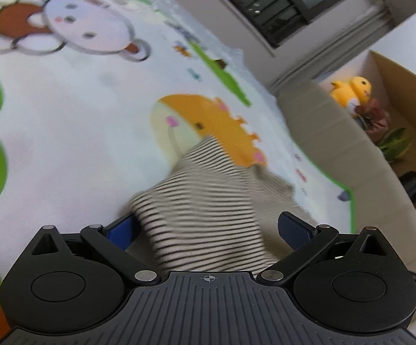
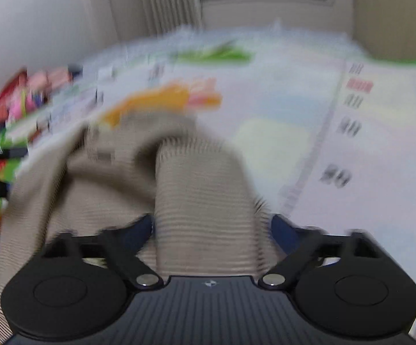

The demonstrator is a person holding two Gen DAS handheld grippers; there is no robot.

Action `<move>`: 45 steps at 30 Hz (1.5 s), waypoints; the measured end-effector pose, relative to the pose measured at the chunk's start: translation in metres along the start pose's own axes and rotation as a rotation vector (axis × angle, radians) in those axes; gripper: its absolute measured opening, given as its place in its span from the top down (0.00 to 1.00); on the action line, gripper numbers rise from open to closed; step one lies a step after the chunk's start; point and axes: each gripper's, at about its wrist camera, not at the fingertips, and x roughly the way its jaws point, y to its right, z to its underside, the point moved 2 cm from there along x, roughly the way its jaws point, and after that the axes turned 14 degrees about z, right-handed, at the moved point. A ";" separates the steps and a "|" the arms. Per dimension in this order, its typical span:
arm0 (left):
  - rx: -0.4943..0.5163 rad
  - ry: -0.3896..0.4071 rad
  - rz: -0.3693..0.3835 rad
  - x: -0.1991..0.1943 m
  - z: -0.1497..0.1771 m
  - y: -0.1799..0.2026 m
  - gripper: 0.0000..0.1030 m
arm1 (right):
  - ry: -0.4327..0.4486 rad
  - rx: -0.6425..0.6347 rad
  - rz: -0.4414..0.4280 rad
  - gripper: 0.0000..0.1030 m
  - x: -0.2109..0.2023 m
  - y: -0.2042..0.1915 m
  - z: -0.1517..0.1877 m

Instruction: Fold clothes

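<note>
cartoon-printed play mat (image 1: pixel 73 132) covers the floor under both cameras, white with green edging, a mouse-like figure and an orange creature drawn on it. on the mat lies the striped garment (image 1: pixel 205 210), beige with thin dark stripes, bunched and partly lifted toward both grippers.

in the left wrist view the cloth runs up between the two blue pads of the left gripper (image 1: pixel 208 230); the pads stand wide apart on either side of it, so the claw looks released, with the fabric lying in the gap rather than pinched. in the right wrist view, which is heavily blurred, a thick fold of the same garment (image 2: pixel 202 189) fills the space between the fingers of the right gripper (image 2: pixel 211 230); whether those fingers press on it or only flank it i cannot tell.

farther out in the left view, a beige sofa edge (image 1: pixel 331 132) borders the mat, and beyond it a cardboard box (image 1: pixel 403 92) holds a yellow plush toy (image 1: pixel 351 92). a dark window (image 1: pixel 268 3) sits in the wall behind.
</note>
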 end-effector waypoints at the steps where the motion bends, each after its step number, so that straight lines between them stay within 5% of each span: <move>1: -0.001 0.004 0.012 -0.003 -0.001 -0.001 0.00 | -0.001 -0.036 0.011 0.63 0.002 -0.006 0.001; 4: 0.035 0.026 -0.010 -0.010 -0.015 0.000 0.00 | 0.097 -0.138 0.058 0.82 -0.013 -0.009 -0.018; 8: 0.083 0.063 -0.036 -0.008 -0.044 0.000 0.00 | 0.303 -0.314 0.255 0.82 -0.026 -0.001 -0.069; 12: 0.102 0.060 -0.001 0.008 -0.058 0.007 0.00 | 0.329 -0.410 0.366 0.81 0.003 0.004 -0.104; 15: 0.089 0.017 0.048 0.030 -0.054 0.011 0.00 | 0.231 -0.403 0.437 0.79 0.051 0.017 -0.103; 19: 0.110 -0.055 0.022 0.069 -0.049 0.017 0.00 | 0.138 -0.232 0.381 0.57 0.071 0.049 -0.077; 25: 0.210 -0.104 -0.106 0.124 -0.034 0.030 0.00 | 0.131 -0.070 0.331 0.57 0.048 0.071 -0.025; 30: 0.315 -0.171 -0.083 0.113 -0.014 0.043 0.00 | 0.114 0.048 0.274 0.62 0.009 0.074 0.023; 32: 0.318 -0.167 -0.075 0.101 -0.009 0.043 0.00 | 0.095 -0.004 0.250 0.62 -0.009 0.071 0.035; 34: 0.303 -0.134 -0.068 0.087 -0.005 0.038 0.00 | 0.101 -0.014 0.226 0.62 -0.028 0.078 0.027; 39: 0.310 -0.041 -0.039 0.073 0.004 0.027 0.00 | 0.284 0.026 0.194 0.62 -0.064 0.079 -0.039; 45: 0.300 0.022 0.028 0.065 0.007 0.019 0.00 | 0.165 0.021 0.135 0.57 0.004 0.046 -0.081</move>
